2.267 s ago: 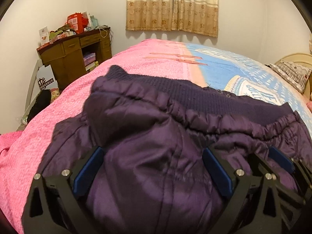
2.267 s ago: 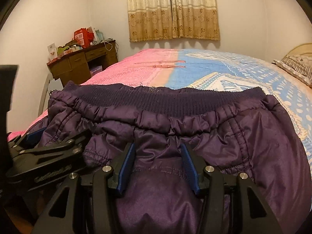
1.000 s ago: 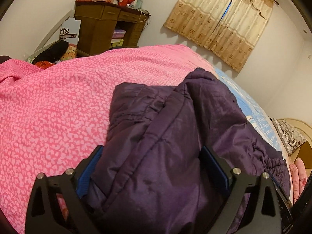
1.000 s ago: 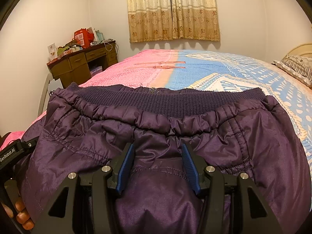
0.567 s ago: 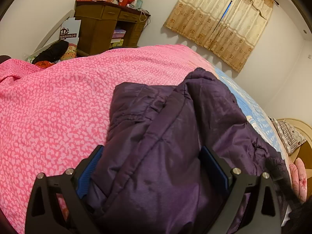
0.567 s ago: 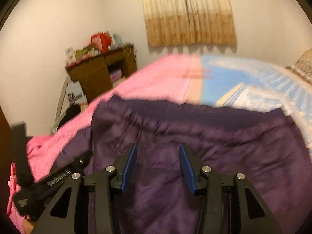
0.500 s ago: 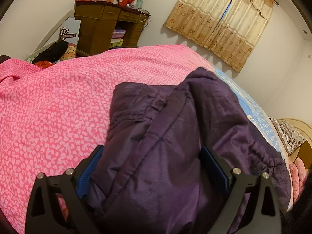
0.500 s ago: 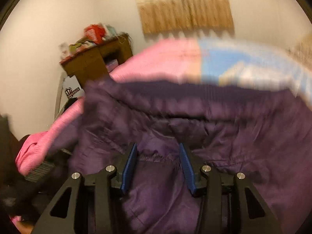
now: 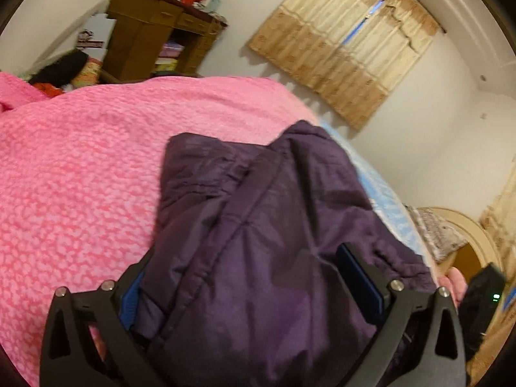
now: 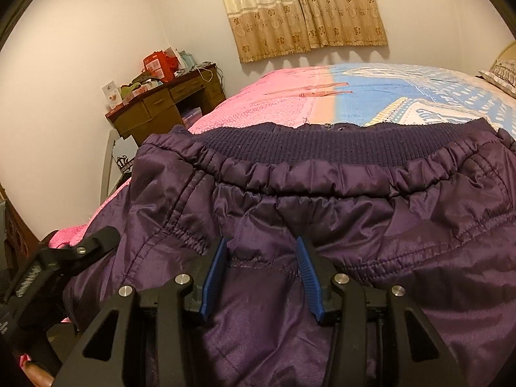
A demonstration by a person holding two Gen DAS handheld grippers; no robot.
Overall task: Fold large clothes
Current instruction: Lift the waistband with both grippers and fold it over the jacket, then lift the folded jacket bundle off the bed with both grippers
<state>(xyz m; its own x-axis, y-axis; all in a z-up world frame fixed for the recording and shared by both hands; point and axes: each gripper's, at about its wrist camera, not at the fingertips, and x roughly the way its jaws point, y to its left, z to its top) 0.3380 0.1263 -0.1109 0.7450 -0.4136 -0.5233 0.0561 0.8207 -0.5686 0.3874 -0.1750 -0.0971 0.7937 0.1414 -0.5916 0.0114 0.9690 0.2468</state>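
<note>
- Desk [image 10: 161, 103] far left by wall, cluttered.
- Left gripper [image 9: 254, 277]: jaws spread wide w/ a bunched fold of purple jacket [image 9: 274, 225] filling the gap; can't tell if it's gripped.
- Jacket lies on pink blanket [image 9: 80, 177], ribbed hem [image 10: 338, 148] on far side.
- Right gripper [image 10: 262, 264]: fingers narrowed, pinching a jacket fold.

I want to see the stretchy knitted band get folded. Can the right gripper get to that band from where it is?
Probably yes. The right gripper sits on the purple jacket just below the ribbed band, with only puffy fabric in between. It seems to be pinching a fold though, so it might need to let go first.
</note>
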